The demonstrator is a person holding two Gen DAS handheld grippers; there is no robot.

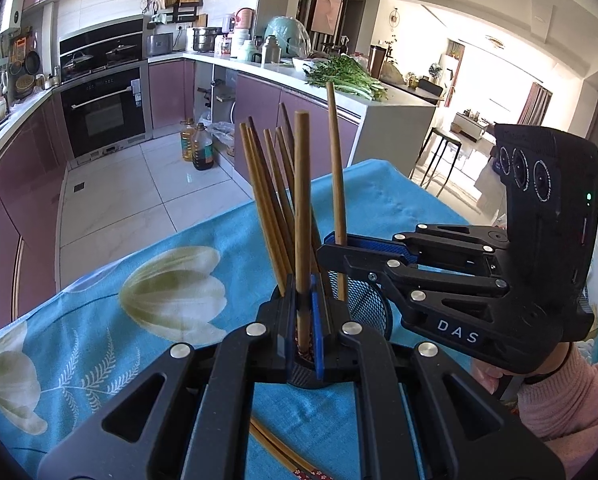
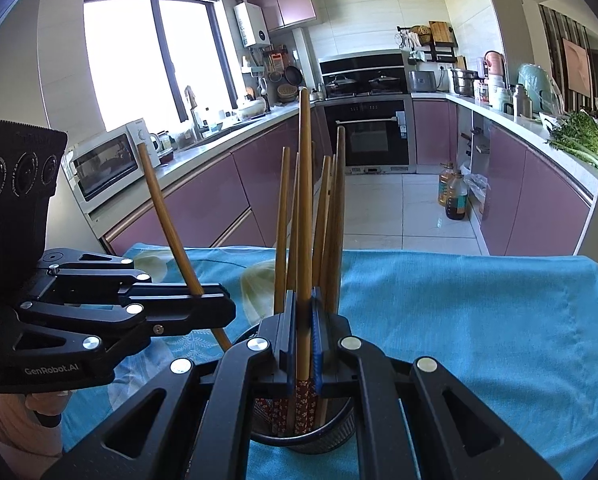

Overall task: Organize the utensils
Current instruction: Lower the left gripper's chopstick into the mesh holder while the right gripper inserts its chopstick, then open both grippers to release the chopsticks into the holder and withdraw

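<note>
As held: chopstick [image 1: 302, 216] between hand-held gripper [image 1: 304, 320] (upright)

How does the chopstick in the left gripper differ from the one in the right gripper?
The left gripper holds the left chopstick leaning away from the bundle; the right gripper holds the right chopstick upright among it. The right chopstick's patterned end sits inside the mesh holder; the left chopstick's lower end is hidden. Both are brown and clamped.

White letters "DAS" stand on the side of the black plastic right gripper [image 1: 341, 246]. White letters "GenRobot.AI" stand on the side of the black plastic left gripper [image 2: 219, 306].
</note>
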